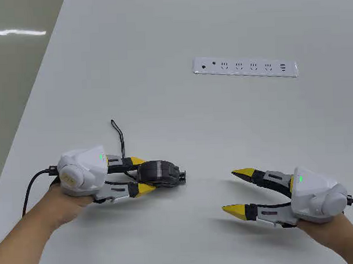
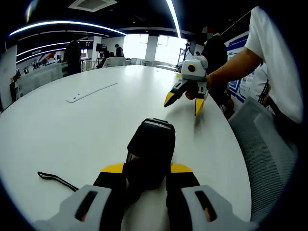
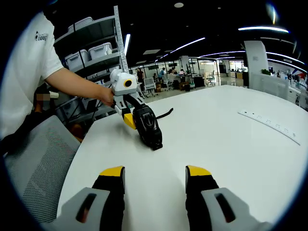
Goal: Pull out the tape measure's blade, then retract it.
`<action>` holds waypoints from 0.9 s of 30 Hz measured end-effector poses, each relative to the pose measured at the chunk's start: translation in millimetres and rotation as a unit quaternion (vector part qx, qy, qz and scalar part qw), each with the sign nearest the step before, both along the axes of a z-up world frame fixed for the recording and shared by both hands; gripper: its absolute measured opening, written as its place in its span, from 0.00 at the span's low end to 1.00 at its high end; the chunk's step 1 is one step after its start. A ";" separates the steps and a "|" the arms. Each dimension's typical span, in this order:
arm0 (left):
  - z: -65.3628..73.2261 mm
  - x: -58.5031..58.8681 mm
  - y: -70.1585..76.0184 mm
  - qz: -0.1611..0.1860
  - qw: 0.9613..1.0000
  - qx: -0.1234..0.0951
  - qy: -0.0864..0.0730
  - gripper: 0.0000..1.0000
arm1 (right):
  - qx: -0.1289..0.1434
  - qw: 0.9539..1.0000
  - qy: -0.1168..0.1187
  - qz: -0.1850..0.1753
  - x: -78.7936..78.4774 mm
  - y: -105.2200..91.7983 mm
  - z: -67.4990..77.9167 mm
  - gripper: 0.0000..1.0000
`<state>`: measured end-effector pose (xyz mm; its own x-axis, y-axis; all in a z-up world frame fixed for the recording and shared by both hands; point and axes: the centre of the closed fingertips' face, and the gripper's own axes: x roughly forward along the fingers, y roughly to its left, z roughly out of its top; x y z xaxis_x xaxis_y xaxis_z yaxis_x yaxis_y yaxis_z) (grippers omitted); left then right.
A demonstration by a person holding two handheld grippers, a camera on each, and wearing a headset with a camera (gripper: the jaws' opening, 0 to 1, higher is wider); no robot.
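The black tape measure (image 1: 159,172) is held on the white table (image 1: 164,109), towards the left of its near part. It is gripped at its sides by the yellow-tipped fingers (image 1: 145,189) of the left gripper (image 1: 144,175), which are closed against its case. A black strap (image 1: 117,134) is seen lying on the table just behind that gripper. The right gripper (image 1: 231,191) is held well apart to the right, its fingers spread wide with nothing between them. A white power strip (image 1: 245,66) is laid farther back.

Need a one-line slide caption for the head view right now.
Left gripper shut on the black tape measure on the white table; right gripper open, apart from it.
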<state>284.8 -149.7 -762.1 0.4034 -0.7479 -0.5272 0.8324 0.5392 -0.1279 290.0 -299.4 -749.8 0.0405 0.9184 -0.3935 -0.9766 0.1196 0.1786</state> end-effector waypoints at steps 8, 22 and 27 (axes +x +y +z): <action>0.2 -0.4 -0.5 -0.008 1.000 -0.005 -0.001 0.27 | 0.000 1.000 -0.005 0.016 1.7 10.3 -7.3 0.48; -0.7 -0.8 -0.3 -0.014 1.000 -0.001 0.002 0.27 | 0.011 0.999 -0.012 0.032 6.1 37.9 -14.5 0.46; -1.3 -0.7 -0.1 -0.016 1.000 0.001 0.003 0.27 | 0.016 0.999 -0.011 0.038 5.9 47.3 -17.4 0.45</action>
<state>284.1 -149.7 -763.5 0.3754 -0.7590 -0.5320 0.8486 0.5123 -0.1321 295.8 -252.1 -767.2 -0.0210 0.9316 -0.3629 -0.9865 0.0397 0.1589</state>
